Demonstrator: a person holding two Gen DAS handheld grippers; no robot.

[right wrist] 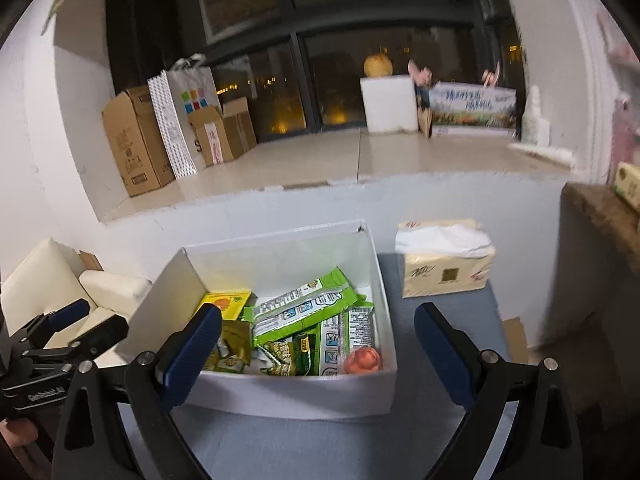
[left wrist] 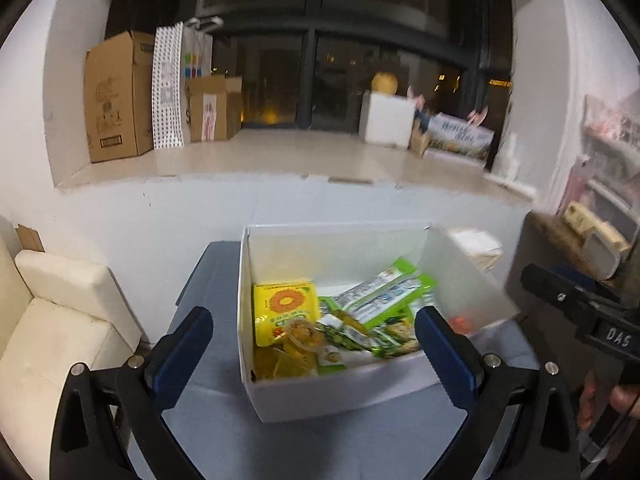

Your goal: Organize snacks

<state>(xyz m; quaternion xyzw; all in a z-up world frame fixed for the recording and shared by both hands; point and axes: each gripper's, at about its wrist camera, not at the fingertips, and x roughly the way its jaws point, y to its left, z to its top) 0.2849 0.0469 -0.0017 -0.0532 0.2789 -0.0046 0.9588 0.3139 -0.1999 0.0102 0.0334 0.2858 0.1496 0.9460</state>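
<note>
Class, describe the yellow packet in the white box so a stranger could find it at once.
Find the white box on the blue table. Inside, at its left end, lies the yellow packet. It alone shows an orange sunflower, while the neighbours to its right are green packets.

Legible text scarce. "DAS" in pale letters on right gripper [left wrist: 536,280] body, seen from left wrist. A white label on left gripper [right wrist: 100,320] body, too blurred to read. Printing on snack packets [right wrist: 304,312], cartons [right wrist: 136,148], tissue pack [right wrist: 444,276]: unreadable.
</note>
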